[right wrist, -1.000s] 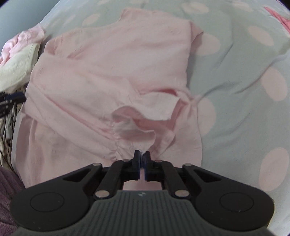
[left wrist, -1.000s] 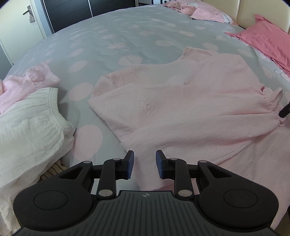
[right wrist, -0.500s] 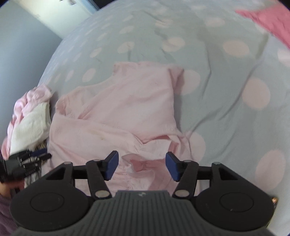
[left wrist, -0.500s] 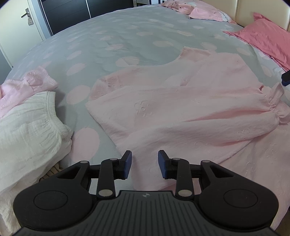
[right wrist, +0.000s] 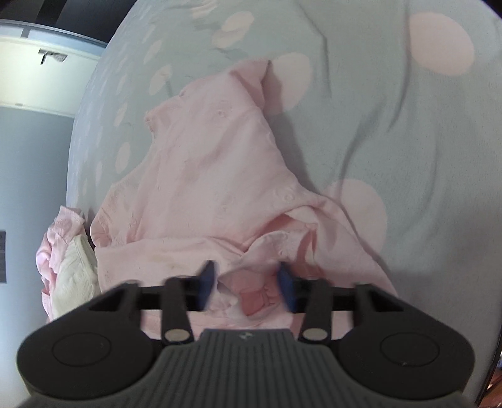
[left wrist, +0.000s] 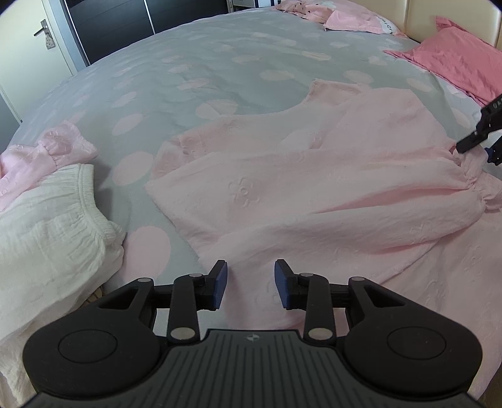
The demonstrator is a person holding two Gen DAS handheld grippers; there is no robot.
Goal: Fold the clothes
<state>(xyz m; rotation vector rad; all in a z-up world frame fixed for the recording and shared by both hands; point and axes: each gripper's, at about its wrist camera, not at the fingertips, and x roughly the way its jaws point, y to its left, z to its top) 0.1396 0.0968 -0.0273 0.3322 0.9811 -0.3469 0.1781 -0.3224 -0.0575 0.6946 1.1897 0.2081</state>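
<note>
A pale pink embossed garment (left wrist: pixel 313 188) lies spread on the bed, one sleeve folded across its body toward the right. My left gripper (left wrist: pixel 250 284) hovers open above the garment's near hem, nothing between its blue pads. In the right wrist view the same pink garment (right wrist: pixel 200 175) stretches away from me, its gathered sleeve cuff (right wrist: pixel 269 248) crumpled just ahead. My right gripper (right wrist: pixel 247 284) is open above that cuff and holds nothing. The right gripper's tip (left wrist: pixel 480 131) shows at the far right edge of the left wrist view, beside the cuff.
The bed has a grey-blue cover with pink dots (left wrist: pixel 204 78). A white gathered garment (left wrist: pixel 47 226) and a pink ruffled one (left wrist: pixel 47 153) are piled at the left edge. A darker pink pillow (left wrist: pixel 461 62) and more pink clothes (left wrist: pixel 329 12) lie at the far side. A door (left wrist: pixel 34 40) stands beyond.
My right gripper was shut on the sleeve cuff, then opened and let it drop; it has since lifted and tilted. The left gripper has opened a little wider and barely moved.
</note>
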